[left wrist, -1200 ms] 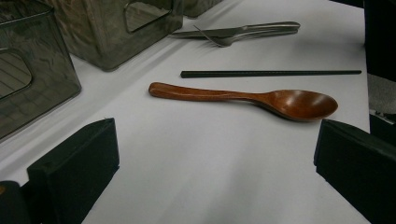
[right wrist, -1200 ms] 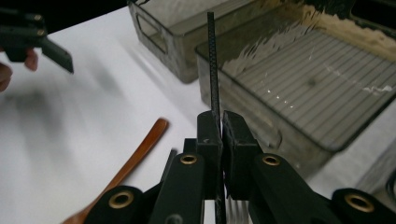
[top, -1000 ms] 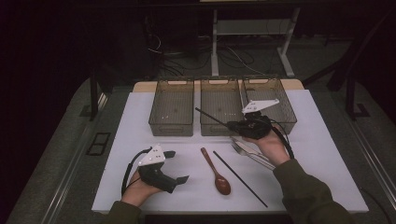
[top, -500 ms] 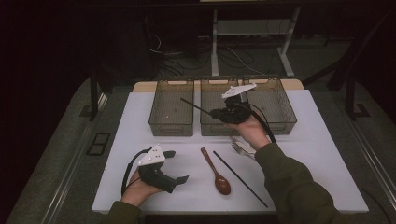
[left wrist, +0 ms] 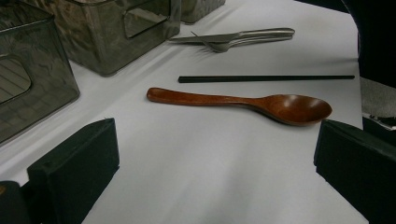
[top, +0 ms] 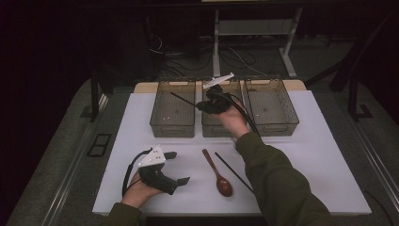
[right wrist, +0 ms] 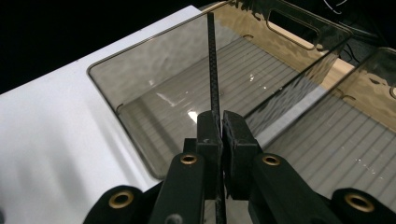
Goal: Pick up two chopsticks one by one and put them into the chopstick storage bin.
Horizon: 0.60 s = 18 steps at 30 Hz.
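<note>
The right gripper (top: 203, 106) has its jaws clenched on a black chopstick (right wrist: 213, 70), holding it in the air above the left bin (top: 172, 109) of three clear bins that stand in a row along the far edge of the white mat (top: 301, 150), the stick slanting out over that bin's ribbed floor. The left gripper (top: 176, 167) rests near the mat's near left corner with its jaws released and wide apart, nothing between them. A wooden spoon (left wrist: 243, 103) and a second chopstick (left wrist: 266, 78) lie side by side near the middle of the near edge, and a fork (left wrist: 233, 40) lies just before the bins.
</note>
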Each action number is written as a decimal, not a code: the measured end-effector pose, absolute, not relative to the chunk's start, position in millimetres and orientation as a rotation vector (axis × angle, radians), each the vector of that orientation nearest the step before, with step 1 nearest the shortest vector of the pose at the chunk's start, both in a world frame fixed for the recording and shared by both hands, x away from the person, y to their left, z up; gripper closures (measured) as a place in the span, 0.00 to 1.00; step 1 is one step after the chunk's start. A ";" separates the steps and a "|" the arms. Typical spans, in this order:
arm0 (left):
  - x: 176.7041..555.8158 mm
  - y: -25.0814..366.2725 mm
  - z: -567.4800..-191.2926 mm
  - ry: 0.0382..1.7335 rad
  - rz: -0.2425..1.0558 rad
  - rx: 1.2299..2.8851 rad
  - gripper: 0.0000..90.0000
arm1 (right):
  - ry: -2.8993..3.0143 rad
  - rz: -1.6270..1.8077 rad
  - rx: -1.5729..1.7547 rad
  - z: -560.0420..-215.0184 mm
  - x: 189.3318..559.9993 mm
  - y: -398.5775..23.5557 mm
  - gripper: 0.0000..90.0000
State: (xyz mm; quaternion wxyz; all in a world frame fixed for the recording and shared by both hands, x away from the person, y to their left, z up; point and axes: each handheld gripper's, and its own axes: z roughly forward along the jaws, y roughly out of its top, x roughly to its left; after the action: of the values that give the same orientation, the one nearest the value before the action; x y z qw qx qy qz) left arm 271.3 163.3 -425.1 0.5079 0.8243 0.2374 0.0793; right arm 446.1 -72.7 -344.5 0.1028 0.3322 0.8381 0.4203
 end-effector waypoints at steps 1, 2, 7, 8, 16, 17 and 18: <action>271.3 163.2 -425.1 0.572 0.190 1.986 0.00 | 2.473 1.240 0.981 -344.5 446.1 -72.7 0.95; 271.3 163.0 -425.2 0.572 0.190 1.985 0.00 | 2.477 1.236 0.982 -344.5 448.2 -69.0 0.95; 270.6 162.5 -425.2 0.562 0.191 1.995 0.00 | 2.489 1.181 0.977 -344.7 458.4 -50.9 0.95; 270.3 162.3 -425.3 0.565 0.188 1.993 0.00 | 2.489 1.171 0.979 -345.0 460.3 -47.5 0.95; 270.6 163.2 -424.5 0.564 0.188 1.985 0.00 | 2.512 1.101 1.005 -354.1 471.3 -23.7 0.95; 270.5 163.0 -424.4 0.564 0.187 1.983 0.00 | 2.513 1.097 1.006 -355.2 472.7 -21.8 0.95; 270.4 162.8 -424.4 0.564 0.186 1.982 0.00 | 2.517 1.092 1.013 -356.5 474.1 -19.3 0.95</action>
State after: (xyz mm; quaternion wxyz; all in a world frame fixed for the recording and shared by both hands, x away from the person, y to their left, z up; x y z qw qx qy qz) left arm 270.4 162.8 -424.4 0.5109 0.8235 0.2341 0.0774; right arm 474.1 -19.3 -356.5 0.1083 0.3445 0.8555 0.3712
